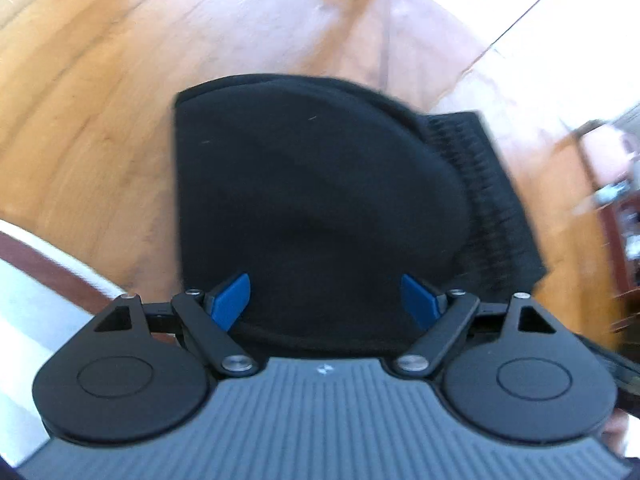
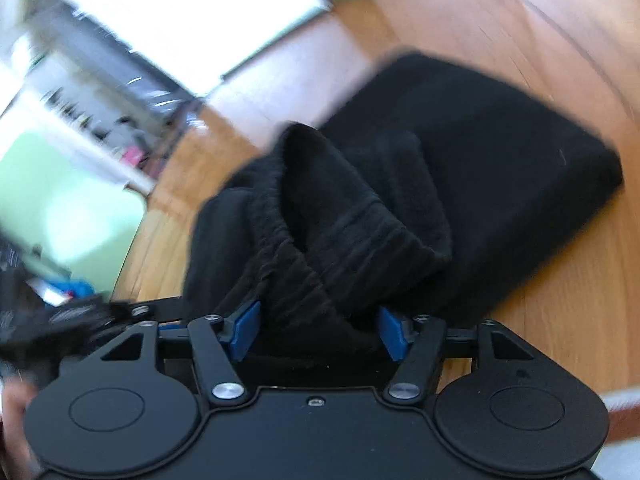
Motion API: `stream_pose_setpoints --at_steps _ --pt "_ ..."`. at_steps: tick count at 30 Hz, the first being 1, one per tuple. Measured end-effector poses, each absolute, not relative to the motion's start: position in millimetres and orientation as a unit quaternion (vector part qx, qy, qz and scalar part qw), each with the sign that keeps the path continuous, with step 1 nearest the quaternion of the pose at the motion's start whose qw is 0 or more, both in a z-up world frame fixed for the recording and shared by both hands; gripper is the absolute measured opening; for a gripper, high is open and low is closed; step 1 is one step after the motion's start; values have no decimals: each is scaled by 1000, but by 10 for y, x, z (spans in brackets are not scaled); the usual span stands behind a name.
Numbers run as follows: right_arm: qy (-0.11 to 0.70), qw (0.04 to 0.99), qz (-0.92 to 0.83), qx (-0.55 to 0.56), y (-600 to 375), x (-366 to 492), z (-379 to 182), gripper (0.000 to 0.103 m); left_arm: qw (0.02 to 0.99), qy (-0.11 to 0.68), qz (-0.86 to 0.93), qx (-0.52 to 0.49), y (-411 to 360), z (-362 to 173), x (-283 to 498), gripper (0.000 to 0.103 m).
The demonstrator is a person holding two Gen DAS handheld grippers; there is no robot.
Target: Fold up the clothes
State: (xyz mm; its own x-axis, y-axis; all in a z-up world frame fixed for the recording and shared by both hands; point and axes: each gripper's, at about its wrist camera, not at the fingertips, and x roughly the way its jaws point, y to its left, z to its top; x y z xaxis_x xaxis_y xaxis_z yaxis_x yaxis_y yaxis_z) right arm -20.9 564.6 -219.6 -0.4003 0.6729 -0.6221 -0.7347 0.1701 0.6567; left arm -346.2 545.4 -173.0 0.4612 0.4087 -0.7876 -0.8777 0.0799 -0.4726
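Black fleece-like cloth, a folded garment [image 1: 304,200] with a ribbed waistband [image 1: 480,200], lies on the wooden table [image 1: 88,92], right under both tools. The left gripper [image 1: 326,300] hangs over the near edge of the fold with its blue pads spread wide and nothing pressed between them. The right gripper [image 2: 320,330] has a bunched part of the waistband [image 2: 320,232] rising between its pads, which stand apart too; I cannot tell whether either pad touches the cloth (the fabric is dark and blurred there).

The risk, as I judge it, is that the raised band flops back open or drags the tidy fold askew if the right tool closes on only one layer, or pulls sideways.

The table is warm, glossy wood. Beyond it are pale floor tiles [image 1: 560,32], a bright window [image 2: 200,12] and blurred shelving [image 2: 100,92].
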Motion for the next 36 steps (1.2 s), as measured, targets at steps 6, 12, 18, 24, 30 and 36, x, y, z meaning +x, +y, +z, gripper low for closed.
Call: stream_pose_setpoints --at_steps 6,12,18,24,30,36 --pt "548 553 628 -11 5822 -273 -2278 81 707 229 454 -492 5497 -1757 -3385 83" --pt "371 602 696 -125 5913 -862 -1780 29 727 196 451 -479 5481 -1658 -3434 82" --pt "167 644 734 -137 5703 -1111 -873 26 753 157 514 -379 5241 -1281 -3459 84" --pt "278 653 671 -213 6020 -294 -1519 46 708 297 455 -452 5408 -1807 -2914 84" --pt "400 670 613 -118 5836 130 -1926 57 681 327 454 -472 5459 -2009 -2780 85" --pt "370 669 620 -176 5382 169 -1826 64 687 304 484 -449 5462 -1863 -2884 85"
